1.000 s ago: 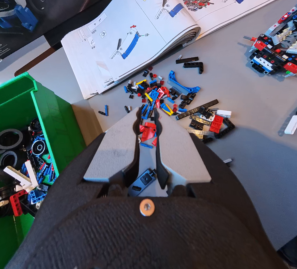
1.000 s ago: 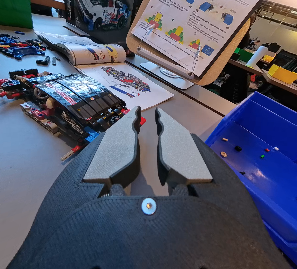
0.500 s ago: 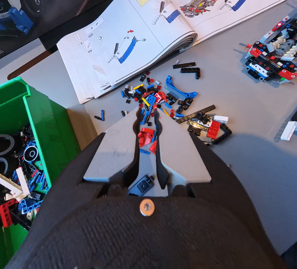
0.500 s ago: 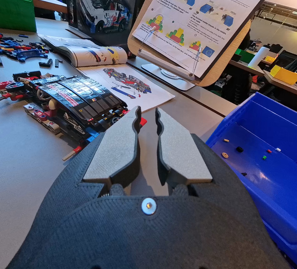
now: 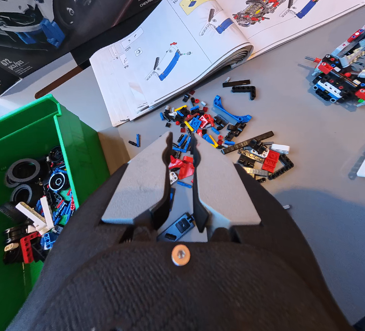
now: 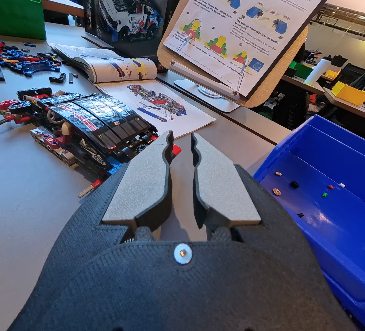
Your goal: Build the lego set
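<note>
Loose Lego pieces [image 5: 199, 123] lie in a pile on the grey table [image 5: 296, 143], in front of the open instruction booklet [image 5: 167, 60]. My left gripper [image 5: 181, 137] hovers over the near end of the pile, jaws slightly apart and empty. Red pieces [image 5: 184, 167] show between its fingers. A dark panel piece [image 5: 177, 224] shows low between the finger bases. The partly built car [image 6: 88, 129] lies left of my right gripper [image 6: 182, 137], which is slightly open, empty and low over the table. The car also shows in the left wrist view [image 5: 339, 78].
A green bin [image 5: 65, 143] with tyres and parts stands at the left. A blue bin [image 6: 316, 193] with several tiny pieces stands at the right. The set's box [image 6: 128, 11] and a sheet on a wooden stand [image 6: 237, 31] stand behind the booklet [image 6: 118, 66]. My hands' fingertips stand some 50 centimetres from each other.
Both views have shifted only a little. The jaws of both grippers keep the same gap, and nothing was taken hold of or let go.
</note>
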Demonstrator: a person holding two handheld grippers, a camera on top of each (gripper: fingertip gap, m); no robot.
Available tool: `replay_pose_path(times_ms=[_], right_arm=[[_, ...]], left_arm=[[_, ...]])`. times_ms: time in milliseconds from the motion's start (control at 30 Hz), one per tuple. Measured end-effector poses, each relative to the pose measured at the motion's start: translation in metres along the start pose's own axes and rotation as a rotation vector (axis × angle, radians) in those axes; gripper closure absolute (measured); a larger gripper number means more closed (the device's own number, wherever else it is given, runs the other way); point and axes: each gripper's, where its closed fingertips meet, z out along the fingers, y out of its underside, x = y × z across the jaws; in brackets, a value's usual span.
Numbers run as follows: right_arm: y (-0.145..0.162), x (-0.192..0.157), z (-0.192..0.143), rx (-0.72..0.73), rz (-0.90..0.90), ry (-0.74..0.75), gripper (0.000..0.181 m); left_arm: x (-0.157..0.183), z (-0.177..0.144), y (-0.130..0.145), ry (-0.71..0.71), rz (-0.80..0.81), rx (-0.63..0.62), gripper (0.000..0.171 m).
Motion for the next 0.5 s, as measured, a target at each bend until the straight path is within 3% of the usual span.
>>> replay_pose_path(times_ms=[267,433,500], right_arm=[[0.000,0.000,0.000,-0.001,-0.003,-0.001,0.166],[0.000,0.000,0.000,0.001,-0.004,0.002,0.166],[0.000,0.000,0.000,0.002,-0.005,0.003,0.166]], left_arm=[[-0.013,-0.008,-0.001,-0.055,-0.044,0.023,0.147],[-0.024,-0.010,-0.003,-0.090,-0.115,0.038,0.092],[-0.033,-0.013,-0.005,-0.140,-0.127,0.056,0.091]])
